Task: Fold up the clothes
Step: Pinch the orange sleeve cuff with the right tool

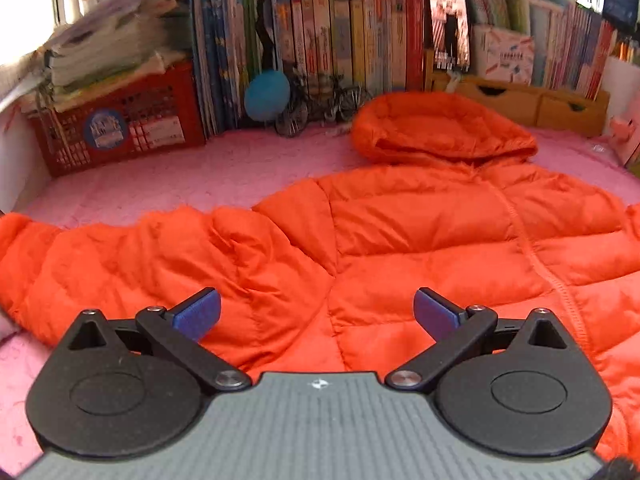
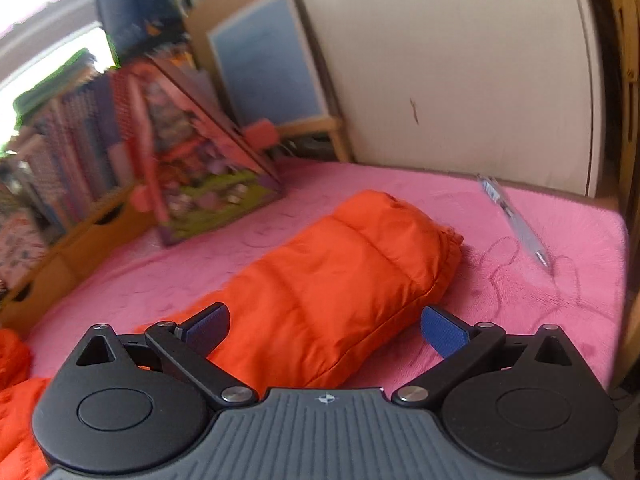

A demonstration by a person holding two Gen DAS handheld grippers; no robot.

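Nowhere legible writing: orange puffer jacket (image 1: 400,240), blurred book spines (image 1: 340,36) behind.

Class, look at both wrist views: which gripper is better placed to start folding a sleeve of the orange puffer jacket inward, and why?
Right, probably. The right gripper, open, already straddles the sleeve. The left gripper is open over the jacket's body.

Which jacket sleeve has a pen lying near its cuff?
The sleeve ahead of the right gripper: a pen lies beyond its cuff. No pen by the other sleeve.
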